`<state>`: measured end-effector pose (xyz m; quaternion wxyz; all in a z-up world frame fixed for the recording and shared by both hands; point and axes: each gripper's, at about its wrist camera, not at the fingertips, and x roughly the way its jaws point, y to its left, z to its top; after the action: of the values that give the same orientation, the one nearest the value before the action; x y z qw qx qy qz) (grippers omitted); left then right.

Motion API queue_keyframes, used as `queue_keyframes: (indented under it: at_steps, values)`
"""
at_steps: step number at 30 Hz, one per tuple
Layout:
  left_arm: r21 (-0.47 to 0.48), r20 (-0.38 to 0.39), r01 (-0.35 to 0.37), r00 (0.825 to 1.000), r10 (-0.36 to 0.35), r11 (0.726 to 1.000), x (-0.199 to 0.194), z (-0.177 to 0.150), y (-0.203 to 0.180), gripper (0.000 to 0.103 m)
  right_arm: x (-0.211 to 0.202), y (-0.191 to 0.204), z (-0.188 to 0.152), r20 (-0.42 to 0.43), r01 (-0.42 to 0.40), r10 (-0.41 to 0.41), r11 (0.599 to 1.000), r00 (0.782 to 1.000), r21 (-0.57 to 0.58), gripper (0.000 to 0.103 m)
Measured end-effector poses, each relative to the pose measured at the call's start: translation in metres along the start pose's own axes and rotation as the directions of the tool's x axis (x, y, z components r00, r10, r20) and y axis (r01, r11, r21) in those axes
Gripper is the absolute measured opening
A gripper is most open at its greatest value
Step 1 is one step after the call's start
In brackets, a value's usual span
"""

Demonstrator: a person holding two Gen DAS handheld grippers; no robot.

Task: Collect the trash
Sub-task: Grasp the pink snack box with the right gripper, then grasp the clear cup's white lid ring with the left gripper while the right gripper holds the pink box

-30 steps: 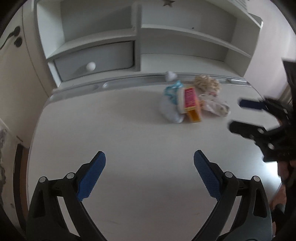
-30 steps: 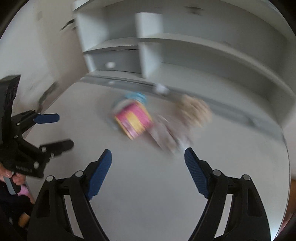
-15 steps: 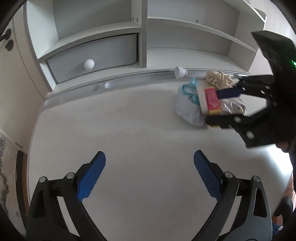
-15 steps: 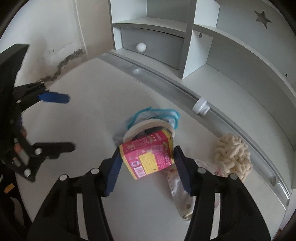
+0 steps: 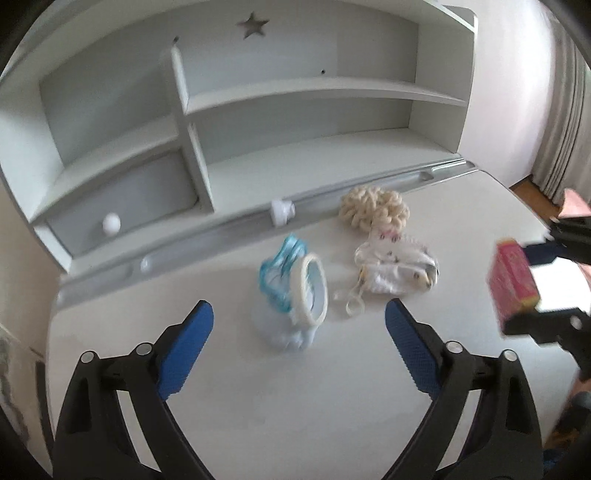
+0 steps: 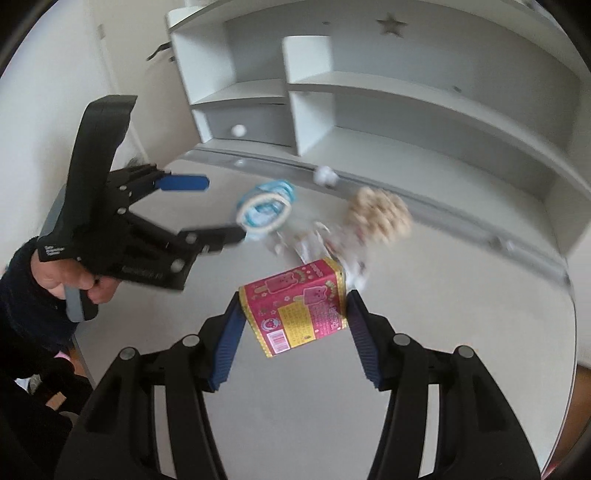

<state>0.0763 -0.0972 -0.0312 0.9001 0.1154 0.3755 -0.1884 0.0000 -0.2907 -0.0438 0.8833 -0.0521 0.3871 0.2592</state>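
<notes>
Between the right gripper (image 6: 293, 325) pads sits a glossy pink cardboard box (image 6: 295, 304), clamped; left gripper (image 5: 299, 345) gapes empty over the white desk (image 5: 258, 406), and only its view shows crumpled printed wrappers (image 5: 397, 267) sharply.

I see a pale worktop (image 5: 258, 406) with a white shelf unit (image 5: 295, 96) standing along its back edge, a star cutout (image 5: 252, 25) near the top. A grey drawer (image 5: 122, 199) with a round white knob (image 5: 111, 223) sits lower left. Curtains (image 5: 561, 129) hang far right, over wooden floor (image 5: 532, 188).
</notes>
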Motion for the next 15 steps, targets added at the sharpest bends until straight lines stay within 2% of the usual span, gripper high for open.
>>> queue_keyframes:
  at_steps: [2,4,7,8,10,11,15]
  values:
    - [0.014,-0.016,-0.004,1.000,0.004,1.000,0.008,0.005,-0.007,0.075,-0.003,-0.002,-0.011,0.001,0.004,-0.004,1.000,1.000,0.026,0.055]
    - [-0.001,-0.048,-0.011,0.999,0.011,1.000,0.019,0.008,-0.009,0.058,-0.009,-0.005,-0.020,0.001,0.004,-0.004,0.999,1.000,0.047,0.055]
    - [-0.019,-0.076,-0.037,0.996,0.035,0.999,0.027,0.009,-0.007,0.039,-0.014,-0.006,-0.030,0.005,0.004,-0.004,0.998,1.000,0.060,0.055]
    - [-0.029,-0.080,-0.047,0.996,0.045,0.998,0.028,0.010,-0.005,0.035,-0.017,-0.007,-0.033,0.006,0.006,-0.006,0.998,1.000,0.064,0.055]
    - [-0.040,-0.085,-0.063,0.995,0.060,0.997,0.028,0.010,-0.003,0.013,-0.022,-0.009,-0.038,0.010,0.008,-0.009,0.997,1.000,0.073,0.055]
    - [-0.049,-0.086,-0.069,0.994,0.064,0.996,0.026,0.010,-0.001,0.010,-0.024,-0.010,-0.039,0.013,0.010,-0.011,0.997,1.000,0.076,0.055]
    - [-0.048,-0.067,-0.060,0.996,0.057,0.997,0.010,0.010,-0.002,0.009,-0.038,-0.017,-0.047,0.033,0.021,-0.025,0.994,0.999,0.105,0.055]
